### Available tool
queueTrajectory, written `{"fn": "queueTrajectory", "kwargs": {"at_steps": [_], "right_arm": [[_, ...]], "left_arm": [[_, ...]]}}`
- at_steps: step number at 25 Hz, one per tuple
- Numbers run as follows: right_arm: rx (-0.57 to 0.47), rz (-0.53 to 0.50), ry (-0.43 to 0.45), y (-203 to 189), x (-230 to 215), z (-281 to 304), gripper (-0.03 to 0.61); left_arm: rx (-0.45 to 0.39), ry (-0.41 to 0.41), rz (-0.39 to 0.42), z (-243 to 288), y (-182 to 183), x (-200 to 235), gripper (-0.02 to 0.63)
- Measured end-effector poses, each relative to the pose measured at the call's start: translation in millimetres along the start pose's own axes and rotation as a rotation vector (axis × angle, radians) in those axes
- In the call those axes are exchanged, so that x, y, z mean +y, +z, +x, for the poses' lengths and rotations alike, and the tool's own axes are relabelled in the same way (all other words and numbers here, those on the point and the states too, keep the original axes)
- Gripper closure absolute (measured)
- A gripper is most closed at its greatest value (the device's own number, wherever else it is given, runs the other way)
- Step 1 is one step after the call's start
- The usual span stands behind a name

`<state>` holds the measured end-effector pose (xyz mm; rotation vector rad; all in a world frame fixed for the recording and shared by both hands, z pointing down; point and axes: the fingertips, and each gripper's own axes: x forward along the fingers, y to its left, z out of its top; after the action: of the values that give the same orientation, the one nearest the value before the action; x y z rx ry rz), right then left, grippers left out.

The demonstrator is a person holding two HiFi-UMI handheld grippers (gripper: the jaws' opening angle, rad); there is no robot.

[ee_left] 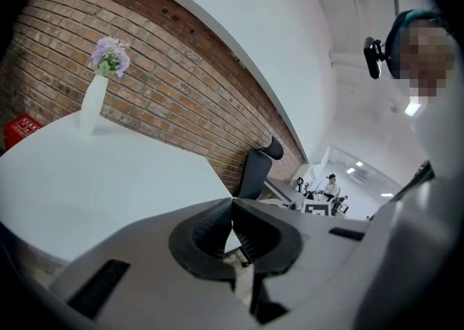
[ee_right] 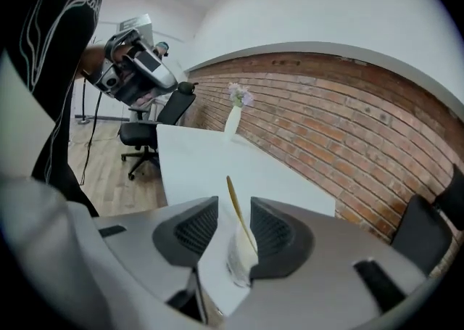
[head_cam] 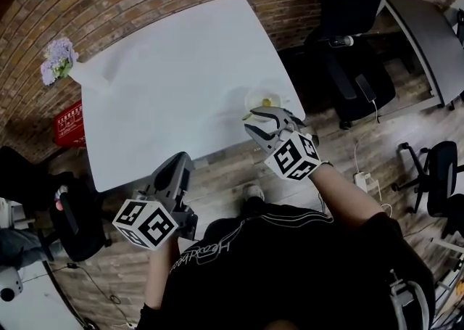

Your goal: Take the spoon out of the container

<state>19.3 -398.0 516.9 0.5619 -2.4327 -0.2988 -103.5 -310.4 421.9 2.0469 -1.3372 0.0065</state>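
A clear container (head_cam: 262, 98) stands on the white table (head_cam: 174, 82) near its front right corner, with a yellow spoon (head_cam: 266, 102) inside. In the right gripper view the spoon (ee_right: 230, 185) leans up out of the container (ee_right: 238, 260), its handle passing between the jaws. My right gripper (head_cam: 255, 122) (ee_right: 233, 204) is open around that handle, with a gap on the left side and the handle close to the right pad. My left gripper (head_cam: 181, 163) (ee_left: 232, 201) hangs off the table's front edge, shut and empty.
A white vase of purple flowers (head_cam: 61, 60) (ee_right: 232, 120) stands at the table's far left corner against the brick wall. Black office chairs (head_cam: 348, 46) sit to the right of the table. A red crate (head_cam: 70, 124) lies on the floor at the left.
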Motion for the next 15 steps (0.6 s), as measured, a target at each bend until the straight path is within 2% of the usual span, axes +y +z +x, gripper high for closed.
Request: {"fn": "queueTrajectory", "kwargs": {"at_steps": [9,12,15], "right_arm": [[0.003,-0.087,-0.046,4,-1,12,0.557],[0.003,-0.134,-0.063,6,-1,13,0.569],[-0.002,-0.140,-0.072,9,-2,13,0.574]], "left_arm": [[-0.024,0.043,-0.022,-12,3,13,0.609],[-0.040,0.055,-0.015,-15,7,16,0.609],[-0.047,0.058,-0.020,-16,7,18,0.609]]}}
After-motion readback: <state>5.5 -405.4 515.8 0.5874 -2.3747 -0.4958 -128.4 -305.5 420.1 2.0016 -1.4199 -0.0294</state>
